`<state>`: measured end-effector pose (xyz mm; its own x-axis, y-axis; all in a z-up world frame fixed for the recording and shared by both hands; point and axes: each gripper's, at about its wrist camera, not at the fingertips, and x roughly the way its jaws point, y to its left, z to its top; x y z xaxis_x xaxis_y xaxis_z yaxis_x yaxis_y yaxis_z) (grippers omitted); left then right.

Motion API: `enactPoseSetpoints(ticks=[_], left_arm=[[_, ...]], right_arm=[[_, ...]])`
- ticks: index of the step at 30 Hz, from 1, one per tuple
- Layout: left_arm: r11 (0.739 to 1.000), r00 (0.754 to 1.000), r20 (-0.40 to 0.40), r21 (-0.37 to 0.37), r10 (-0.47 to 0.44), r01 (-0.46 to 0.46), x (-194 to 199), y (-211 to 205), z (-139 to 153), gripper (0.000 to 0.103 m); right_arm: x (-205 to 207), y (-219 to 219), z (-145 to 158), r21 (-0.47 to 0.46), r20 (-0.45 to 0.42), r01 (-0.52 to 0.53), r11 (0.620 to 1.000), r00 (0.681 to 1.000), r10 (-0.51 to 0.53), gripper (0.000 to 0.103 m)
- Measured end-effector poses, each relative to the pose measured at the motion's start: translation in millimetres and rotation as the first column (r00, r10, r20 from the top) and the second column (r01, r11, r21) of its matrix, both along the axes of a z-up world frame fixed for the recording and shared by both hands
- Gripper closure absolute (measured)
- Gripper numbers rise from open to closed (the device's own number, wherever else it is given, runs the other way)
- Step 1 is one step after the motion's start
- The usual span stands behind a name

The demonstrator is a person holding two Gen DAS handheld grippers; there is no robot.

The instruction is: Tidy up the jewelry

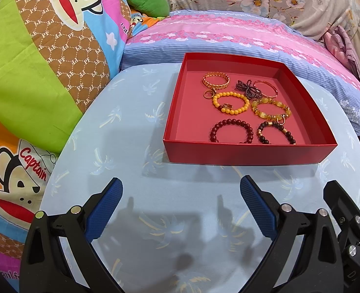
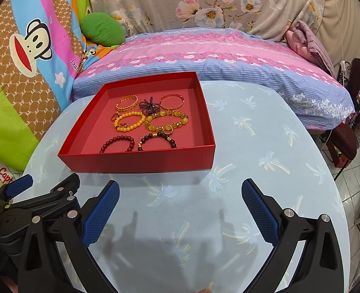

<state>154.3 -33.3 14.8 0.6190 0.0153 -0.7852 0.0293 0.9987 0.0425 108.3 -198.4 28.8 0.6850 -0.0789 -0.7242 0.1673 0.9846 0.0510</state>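
A shallow red box [image 1: 248,153] [image 2: 136,163] stands on the light blue table. Inside lie several bracelets: a yellow bead one [image 1: 228,96] [image 2: 128,122], an amber one [image 1: 270,111] [image 2: 166,122], a dark red bead one [image 1: 231,128] [image 2: 117,141], a black bead one [image 1: 275,131] [image 2: 158,140], a gold cuff [image 1: 216,80] [image 2: 126,103], a thin gold bangle [image 1: 267,89] [image 2: 172,101] and a dark beaded bow [image 1: 249,88] [image 2: 150,106]. My left gripper [image 1: 181,190] is open, short of the box. My right gripper [image 2: 180,191] is open too, just right of it.
The round table [image 2: 265,146] carries a palm-print cloth. Behind it lies a pink and blue striped cushion [image 1: 216,36], with cartoon monkey bedding [image 1: 33,61] at the left and a green pillow [image 2: 101,30]. Dark furniture and tiled floor [image 2: 351,171] lie off the right edge.
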Motion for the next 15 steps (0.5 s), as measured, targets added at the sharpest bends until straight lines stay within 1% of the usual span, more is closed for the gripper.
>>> enactPoseSetpoints(ticks=[15], left_arm=[[1.000, 1.000, -0.004, 0.000, -0.001, 0.001, -0.1, -0.8, 0.3, 0.011]], right_arm=[[-0.6, -0.7, 0.7, -0.001, 0.000, -0.001, 1.000, 1.000, 0.001, 0.006]])
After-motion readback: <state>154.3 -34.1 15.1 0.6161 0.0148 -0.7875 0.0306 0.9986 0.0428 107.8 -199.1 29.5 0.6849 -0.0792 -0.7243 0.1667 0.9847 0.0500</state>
